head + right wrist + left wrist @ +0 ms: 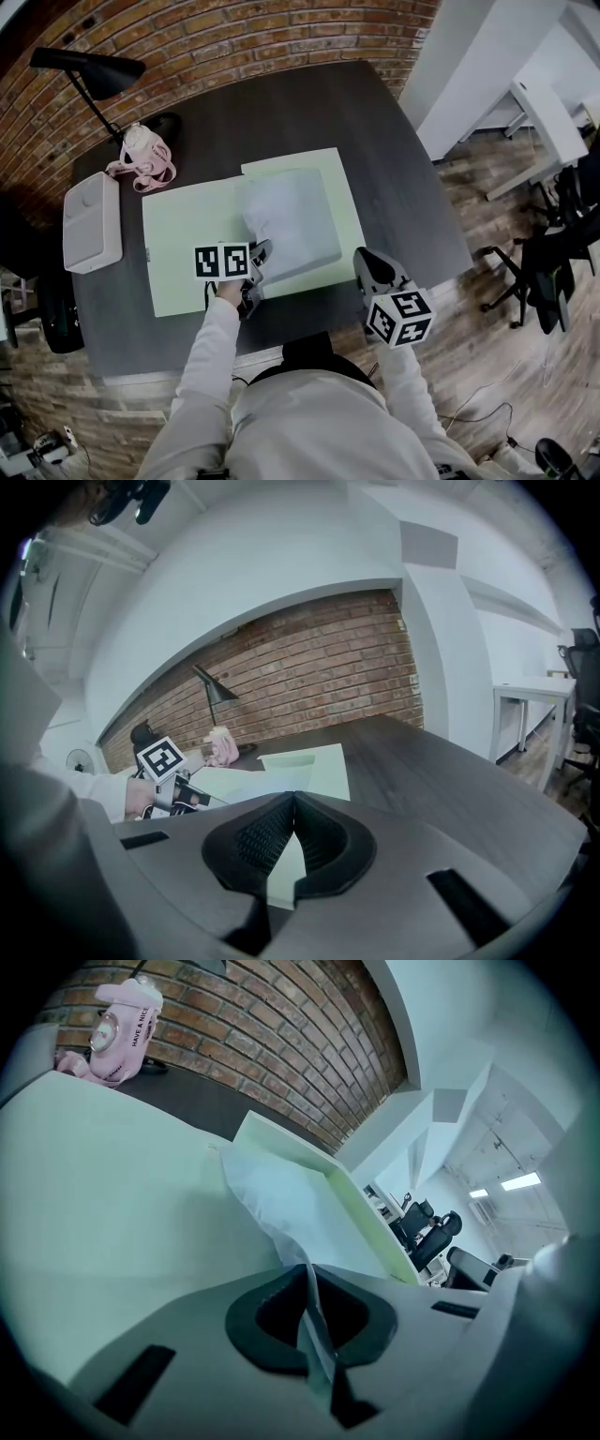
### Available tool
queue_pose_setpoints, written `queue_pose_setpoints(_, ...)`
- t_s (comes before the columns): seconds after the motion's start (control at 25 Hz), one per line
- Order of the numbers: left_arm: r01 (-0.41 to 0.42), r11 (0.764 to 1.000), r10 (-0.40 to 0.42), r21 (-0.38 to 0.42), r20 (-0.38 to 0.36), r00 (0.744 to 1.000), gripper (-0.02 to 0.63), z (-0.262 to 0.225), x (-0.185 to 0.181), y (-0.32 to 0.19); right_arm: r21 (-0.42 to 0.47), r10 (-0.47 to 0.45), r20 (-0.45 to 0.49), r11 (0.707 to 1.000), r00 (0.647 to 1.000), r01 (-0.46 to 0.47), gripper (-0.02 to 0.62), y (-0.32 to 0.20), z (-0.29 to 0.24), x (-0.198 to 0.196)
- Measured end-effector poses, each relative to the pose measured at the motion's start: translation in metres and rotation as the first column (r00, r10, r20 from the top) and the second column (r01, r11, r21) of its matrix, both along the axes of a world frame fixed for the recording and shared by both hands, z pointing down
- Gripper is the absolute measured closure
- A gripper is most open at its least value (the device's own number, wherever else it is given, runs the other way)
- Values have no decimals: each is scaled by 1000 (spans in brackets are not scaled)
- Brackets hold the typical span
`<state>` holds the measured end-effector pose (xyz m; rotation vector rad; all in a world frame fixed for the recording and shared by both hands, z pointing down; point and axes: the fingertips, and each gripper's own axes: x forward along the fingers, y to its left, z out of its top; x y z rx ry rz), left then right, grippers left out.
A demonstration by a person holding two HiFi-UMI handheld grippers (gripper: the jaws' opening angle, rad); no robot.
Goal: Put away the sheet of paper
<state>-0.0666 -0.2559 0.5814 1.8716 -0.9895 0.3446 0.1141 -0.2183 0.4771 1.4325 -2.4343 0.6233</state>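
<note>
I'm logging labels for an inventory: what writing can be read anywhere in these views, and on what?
"HAVE A NICE": on the pink container; anything printed after that is too small to read.
Marker cubes: square code patterns only, no words.
Nothing else carries legible text.

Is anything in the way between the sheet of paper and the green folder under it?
Nothing visible does. The left gripper is shut on the near edge of the sheet of paper, which lies over the open green folder, with nothing else on it.
</note>
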Motion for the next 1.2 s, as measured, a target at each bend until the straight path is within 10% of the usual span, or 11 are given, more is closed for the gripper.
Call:
queue_pose_setpoints(0.68,-65,996,60,59,76,995,582,-6,20,-7,6,10,2,1000,1000,-10,568,-1,-2,3)
queue_pose_setpoints(1.2,-20,987,-10,158,187,982,417,-26,0,-11,27,-16,5,1000,1000,16,568,2,-9,-10)
